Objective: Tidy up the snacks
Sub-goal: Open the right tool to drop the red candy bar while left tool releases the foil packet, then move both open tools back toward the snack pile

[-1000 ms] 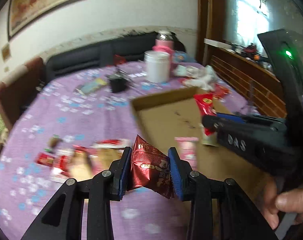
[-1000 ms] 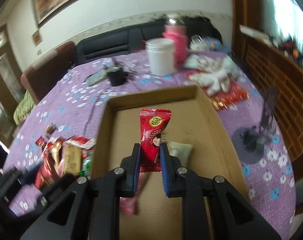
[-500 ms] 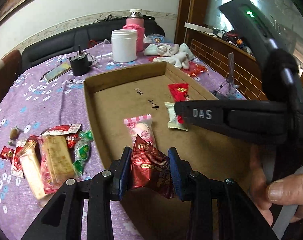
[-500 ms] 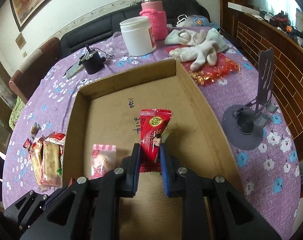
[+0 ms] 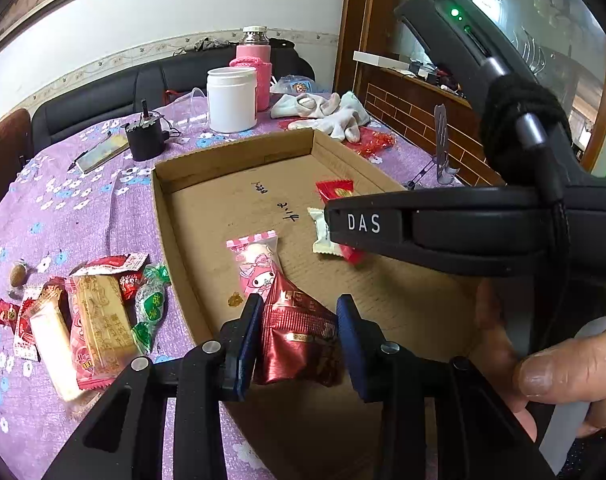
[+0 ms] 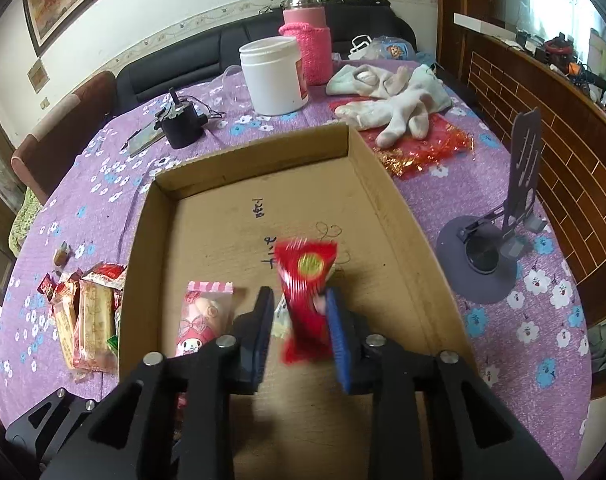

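The left tongs (image 5: pixel 297 334) are clenched on a dark red foil snack packet (image 5: pixel 299 332), held over the near part of the cardboard tray (image 5: pixel 239 156). Just ahead of them a pink-and-white character candy (image 5: pixel 257 264) lies on the tray floor. To their left, a heap of wrapped snacks (image 5: pixel 87 316) sits on the purple flowered worktop (image 5: pixel 63 208).

The right tongs (image 6: pixel 299 330) have just been opening; their jaws stand apart, and a blurred bright red snack packet (image 6: pixel 307 292) sits between them, loose, over the tray. A pale wrapper (image 5: pixel 323 232) lies beneath it.
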Available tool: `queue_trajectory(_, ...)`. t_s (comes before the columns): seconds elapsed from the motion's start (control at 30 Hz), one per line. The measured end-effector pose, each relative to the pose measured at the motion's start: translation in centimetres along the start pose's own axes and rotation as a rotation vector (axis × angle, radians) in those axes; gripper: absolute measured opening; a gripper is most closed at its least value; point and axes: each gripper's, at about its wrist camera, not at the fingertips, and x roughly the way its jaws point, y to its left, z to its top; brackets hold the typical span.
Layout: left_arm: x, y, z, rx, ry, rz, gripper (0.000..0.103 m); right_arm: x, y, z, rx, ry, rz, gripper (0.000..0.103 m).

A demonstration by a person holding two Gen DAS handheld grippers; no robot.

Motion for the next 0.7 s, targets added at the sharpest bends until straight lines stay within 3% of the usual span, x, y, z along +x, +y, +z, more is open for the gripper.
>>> queue_trajectory(0.23,-0.4,-0.1,0.0,0.003,-0.008,0.011,0.039,-0.6,0.1,0.1,-0.007,-0.022,-0.013,0.029)
queue_trajectory(0.37,-0.9,-0.1,0.1,0.002,-0.023,0.015,0.049,-0.8,0.1,0.2,-0.009,-0.03,-0.017,0.029)
queue_trajectory(0.7,-1.9,0.0,0.0,0.016,-0.039,0.033,0.049,-1.4,0.1,0.2,-0.012,-0.05,-0.022,0.03)
